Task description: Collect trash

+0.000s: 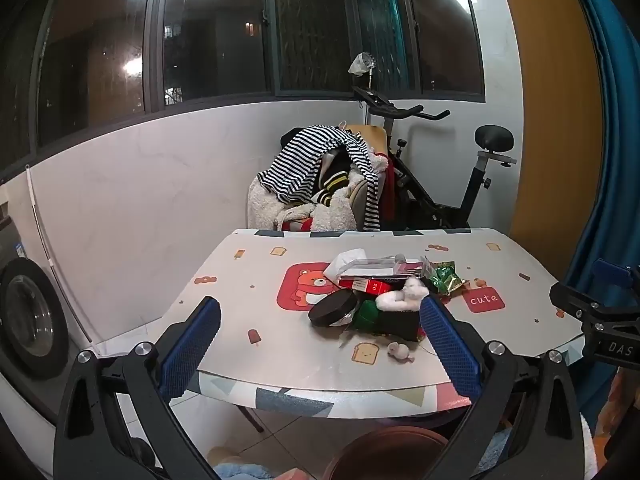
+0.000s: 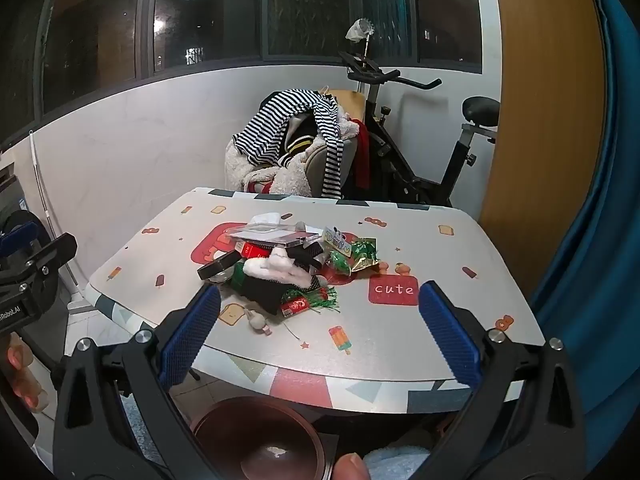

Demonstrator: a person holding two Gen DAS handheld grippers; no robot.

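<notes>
A heap of trash lies mid-table: a black round lid, a red box, a clear plastic case, white tissue, green wrappers and a small crumpled scrap near the front edge. The heap also shows in the right wrist view. My left gripper is open and empty, in front of the heap above the table's front edge. My right gripper is open and empty, short of the heap. A brown round bin stands below the table's front edge.
The table has a cartoon-print top. Behind it a chair piled with clothes and an exercise bike stand against the wall. A washing machine is at left, a blue curtain at right.
</notes>
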